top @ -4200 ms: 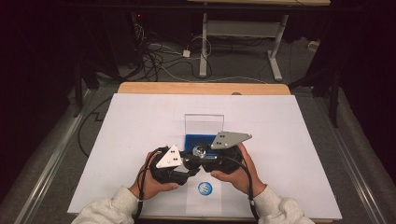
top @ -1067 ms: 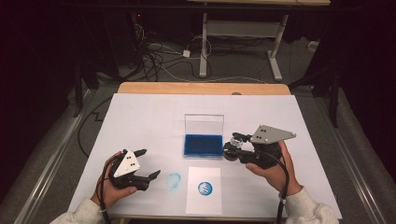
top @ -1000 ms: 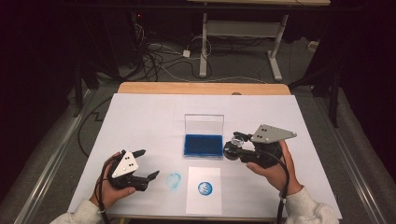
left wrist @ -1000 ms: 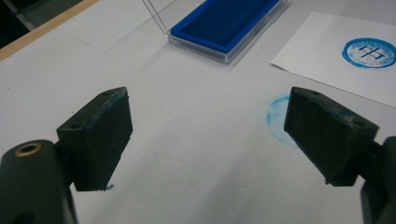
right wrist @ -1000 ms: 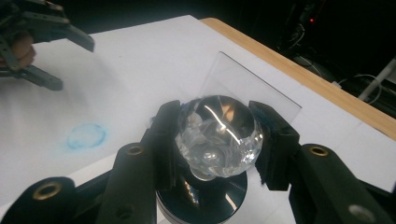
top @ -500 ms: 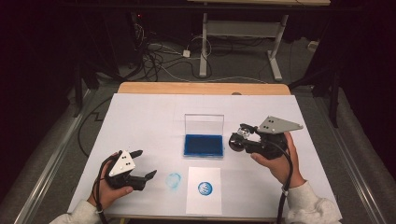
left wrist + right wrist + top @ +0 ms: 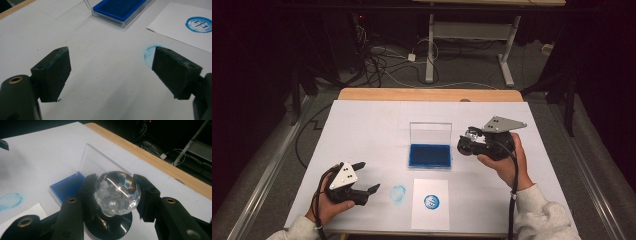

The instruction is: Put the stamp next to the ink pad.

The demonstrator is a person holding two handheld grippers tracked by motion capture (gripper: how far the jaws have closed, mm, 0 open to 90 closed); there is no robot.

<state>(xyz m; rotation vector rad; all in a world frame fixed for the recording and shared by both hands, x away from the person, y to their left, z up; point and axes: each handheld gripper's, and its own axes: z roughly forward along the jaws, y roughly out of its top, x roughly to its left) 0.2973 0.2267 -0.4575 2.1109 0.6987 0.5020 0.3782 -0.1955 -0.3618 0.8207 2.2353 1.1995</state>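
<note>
Nearest the person, at the front edge of the desk (image 7: 362, 120), a white card (image 7: 430, 204) lay flat with a round blue stamp print (image 7: 431, 201) on it. Just to its left a fainter blue smudge (image 7: 397, 193) marked the white sheet that covered the desk. The left tongs (image 7: 366, 189) sat low at the front left in the person's left hand (image 7: 329, 209), pointing toward that smudge, with the jaws wide apart and nothing between them. In the left gripper view the same tongs (image 7: 110, 72) framed bare white paper, the smudge (image 7: 149, 53) lying just beside the inner face of one jaw; whether that jaw touched the paper could not be told.

Farther in, near the middle of the desk, the blue ink pad (image 7: 430, 155) rested in its clear case, whose lid (image 7: 430, 133) stood upright at the back. To the right of the pad, close but apart from it, the right tongs (image 7: 464, 144) were carried in the right hand (image 7: 504, 160) above the desk, clamped on the stamp (image 7: 471, 141). The right gripper view showed this grip plainly: the right tongs (image 7: 115, 195) pressed from both sides on the stamp's faceted clear knob (image 7: 117, 192), with the dark round base (image 7: 110, 223) beneath it, and the open pad (image 7: 67, 185) lay just beyond

Past the white sheet ran the wooden back edge (image 7: 427, 94) of the desk, and beyond it cables (image 7: 384, 55) lay on the dark floor
</note>
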